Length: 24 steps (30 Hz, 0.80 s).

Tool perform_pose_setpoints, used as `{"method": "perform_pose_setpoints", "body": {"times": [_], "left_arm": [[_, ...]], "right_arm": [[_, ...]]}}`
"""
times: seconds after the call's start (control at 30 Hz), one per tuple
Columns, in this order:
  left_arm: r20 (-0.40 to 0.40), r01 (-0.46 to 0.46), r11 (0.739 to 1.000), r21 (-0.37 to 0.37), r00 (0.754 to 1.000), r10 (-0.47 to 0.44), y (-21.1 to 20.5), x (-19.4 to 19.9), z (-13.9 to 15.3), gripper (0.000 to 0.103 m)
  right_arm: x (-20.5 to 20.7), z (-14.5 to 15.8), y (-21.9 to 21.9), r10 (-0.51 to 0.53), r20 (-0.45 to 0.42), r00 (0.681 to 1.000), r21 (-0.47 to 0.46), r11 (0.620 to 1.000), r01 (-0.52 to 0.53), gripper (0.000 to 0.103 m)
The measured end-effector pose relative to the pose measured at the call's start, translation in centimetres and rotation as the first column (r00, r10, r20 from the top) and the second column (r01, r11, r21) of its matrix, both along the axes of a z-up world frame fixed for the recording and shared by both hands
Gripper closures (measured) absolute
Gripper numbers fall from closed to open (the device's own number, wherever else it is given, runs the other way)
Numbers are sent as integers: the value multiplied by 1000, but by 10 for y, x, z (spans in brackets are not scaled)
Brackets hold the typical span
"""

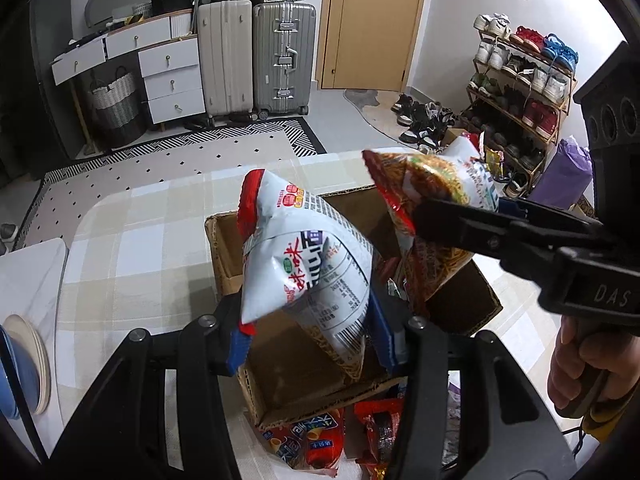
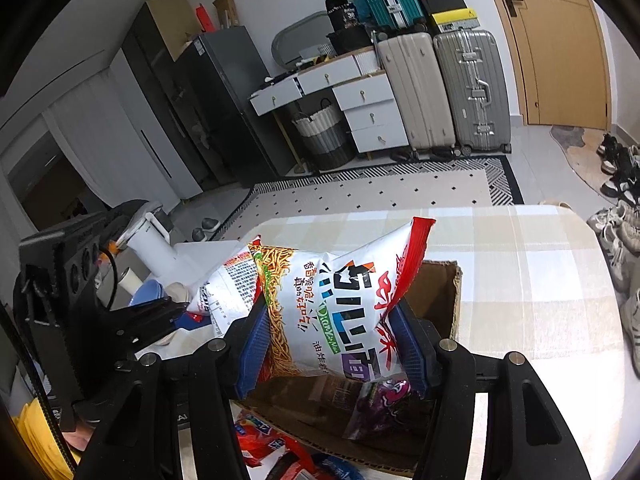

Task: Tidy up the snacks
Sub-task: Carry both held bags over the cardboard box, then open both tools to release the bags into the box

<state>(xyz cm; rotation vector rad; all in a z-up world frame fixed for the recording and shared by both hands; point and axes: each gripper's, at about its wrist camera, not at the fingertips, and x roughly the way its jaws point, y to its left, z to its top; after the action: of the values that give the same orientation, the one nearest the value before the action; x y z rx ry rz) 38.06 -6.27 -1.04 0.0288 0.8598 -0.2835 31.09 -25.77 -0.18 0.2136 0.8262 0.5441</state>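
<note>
Left tongs (image 1: 312, 332) and right tongs (image 2: 332, 344) each clamping a noodle-snack bag (image 1: 304, 264), over cardboard box (image 1: 224, 256).

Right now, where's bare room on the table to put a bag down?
The checked tablecloth is bare between the cardboard box and the plates, and again past the box's far side. Loose snack packets crowd the box's near edge.

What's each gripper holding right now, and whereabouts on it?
Each holds a noodle snack bag over the cardboard box. The left gripper clamps its bag across the lower end; the right gripper clamps its bag across the middle.
</note>
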Motion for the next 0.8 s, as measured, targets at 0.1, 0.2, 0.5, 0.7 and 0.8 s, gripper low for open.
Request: {"method": "perform_pose_setpoints", "body": {"times": [0.1,0.2,0.5,0.7,0.8], "left_arm": [[-13,0,1000,2,1000,0,-2,3,-5,55],[-23,-20,1000,11,1000,21,-1,5,-7,53],[-8,-39,999,8,999,39,17,-12,-4,51],[5,-41,999,13,999,41,26,-33,2,49],[11,-52,999,10,999,52,32,-40,5,49]], "right_arm": [[4,-8,0,-11,-29,1000,-15,1000,11,44],[8,-14,3,-9,-48,999,-42,999,7,44],[12,-21,9,-15,-85,996,-74,997,9,44],[9,-19,13,-16,-79,997,-74,997,10,41],[3,-13,15,-11,-48,999,-107,994,6,41]]}}
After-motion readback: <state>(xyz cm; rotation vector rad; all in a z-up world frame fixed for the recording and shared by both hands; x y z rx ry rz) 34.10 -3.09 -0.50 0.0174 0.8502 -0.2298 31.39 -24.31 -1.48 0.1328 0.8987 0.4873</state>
